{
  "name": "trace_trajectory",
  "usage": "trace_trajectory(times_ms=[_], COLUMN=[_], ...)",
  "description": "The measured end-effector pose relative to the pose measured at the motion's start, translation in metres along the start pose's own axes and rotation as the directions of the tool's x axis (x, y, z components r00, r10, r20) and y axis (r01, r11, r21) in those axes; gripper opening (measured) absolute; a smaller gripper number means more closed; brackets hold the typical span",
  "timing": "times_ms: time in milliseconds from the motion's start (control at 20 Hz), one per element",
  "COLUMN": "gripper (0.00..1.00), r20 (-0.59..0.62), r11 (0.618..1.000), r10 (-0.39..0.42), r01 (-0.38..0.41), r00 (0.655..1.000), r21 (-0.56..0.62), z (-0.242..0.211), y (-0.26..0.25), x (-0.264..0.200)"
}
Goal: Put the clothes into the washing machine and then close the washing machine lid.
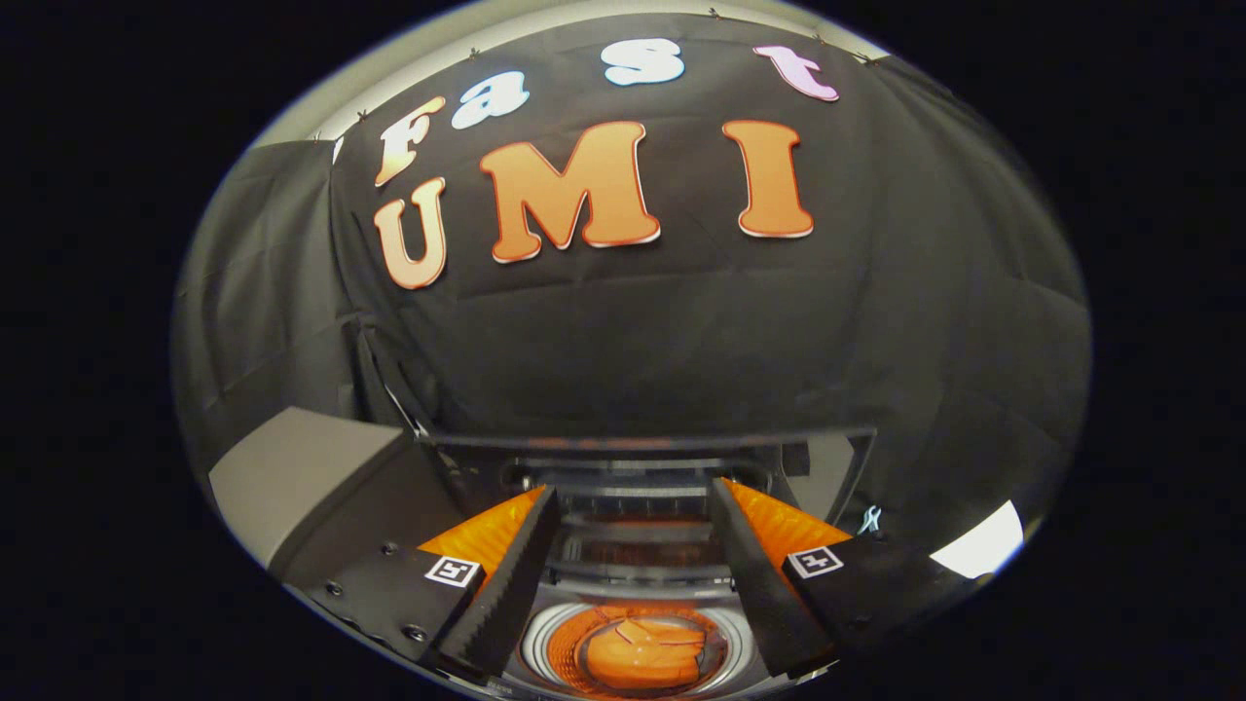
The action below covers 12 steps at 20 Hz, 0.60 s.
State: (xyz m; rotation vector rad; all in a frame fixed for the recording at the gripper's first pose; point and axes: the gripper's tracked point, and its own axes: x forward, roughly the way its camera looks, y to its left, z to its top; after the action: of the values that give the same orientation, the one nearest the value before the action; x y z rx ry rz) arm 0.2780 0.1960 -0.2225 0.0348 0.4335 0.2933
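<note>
Clothes [642, 654] already down in the washing machine [633, 545] drum, an orange bundle sitting at the bottom, right between and below the fingers. Gripper [633, 584] spread wide open, holding nothing, hovering over the opening. Lid [652, 440] looks propped up at the machine's far edge. So loading probably done, closing step up next: reach beyond the drum, catch that lid edge, swing it down.

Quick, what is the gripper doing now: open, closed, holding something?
Gripper: open, holding nothing, above the washing machine drum with orange clothes inside.
</note>
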Motion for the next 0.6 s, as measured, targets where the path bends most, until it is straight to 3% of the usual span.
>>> trace_trajectory(times_ms=[250, 600], gripper=[0.99, 0.99], r20=[0.012, -0.086], r11=[1.0, 0.996], r10=[-0.002, -0.071], r01=[0.002, 0.065], r00=[1.0, 0.994], r21=[-0.009, -0.068], z=[0.039, 0.016], y=[0.006, -0.006], x=[0.054, 0.117])
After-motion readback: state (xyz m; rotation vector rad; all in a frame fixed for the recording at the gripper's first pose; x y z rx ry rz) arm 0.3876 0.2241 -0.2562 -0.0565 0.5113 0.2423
